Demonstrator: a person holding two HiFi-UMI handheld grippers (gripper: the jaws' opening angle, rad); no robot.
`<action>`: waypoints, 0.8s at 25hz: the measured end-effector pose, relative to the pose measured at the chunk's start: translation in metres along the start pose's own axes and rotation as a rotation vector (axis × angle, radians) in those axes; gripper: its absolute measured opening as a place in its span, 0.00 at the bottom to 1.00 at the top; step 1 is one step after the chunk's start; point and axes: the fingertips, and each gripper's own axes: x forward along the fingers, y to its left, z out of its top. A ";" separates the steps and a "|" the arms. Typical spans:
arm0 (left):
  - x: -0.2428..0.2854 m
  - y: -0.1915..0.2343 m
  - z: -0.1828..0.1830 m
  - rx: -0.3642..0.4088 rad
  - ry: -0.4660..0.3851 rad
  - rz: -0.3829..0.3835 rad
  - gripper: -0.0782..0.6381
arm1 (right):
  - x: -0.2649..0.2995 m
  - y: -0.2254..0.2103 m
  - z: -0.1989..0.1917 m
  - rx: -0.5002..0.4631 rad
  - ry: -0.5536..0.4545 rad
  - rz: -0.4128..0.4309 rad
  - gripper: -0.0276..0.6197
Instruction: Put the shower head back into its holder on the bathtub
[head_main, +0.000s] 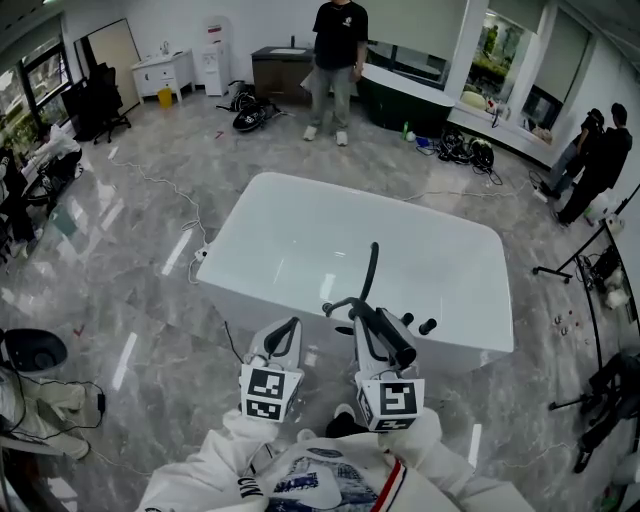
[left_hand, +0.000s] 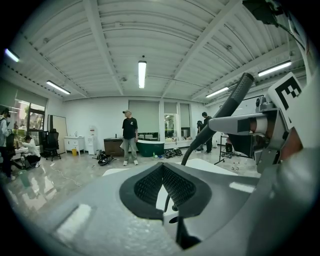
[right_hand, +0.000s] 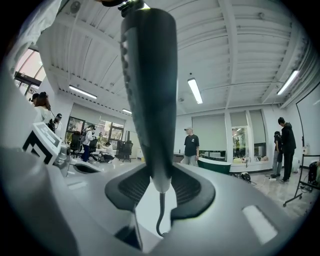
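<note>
While the right gripper (head_main: 368, 322) is clamping the dark shower head (right_hand: 150, 100) by its handle, the hose (head_main: 372, 268) is curving over the white bathtub (head_main: 430, 250). The shower head is hanging above the near rim, just beside the tap fittings (head_main: 415, 323). The left gripper (left_hand: 162, 185) is idling alongside, pads together on nothing. The holder itself cannot be made out. Judgement: the handle wants lining up over the fittings and lowering squarely, hose unsnagged, before the grip is loosened.
</note>
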 end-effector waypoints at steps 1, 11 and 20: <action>0.002 0.001 0.000 0.000 0.001 -0.002 0.11 | 0.002 0.000 0.002 -0.002 -0.001 0.000 0.25; 0.024 0.020 0.003 0.000 0.002 0.006 0.11 | 0.036 -0.005 0.009 -0.009 -0.028 0.007 0.25; 0.059 0.032 0.013 0.004 0.000 0.009 0.11 | 0.070 -0.024 0.018 -0.007 -0.051 0.010 0.25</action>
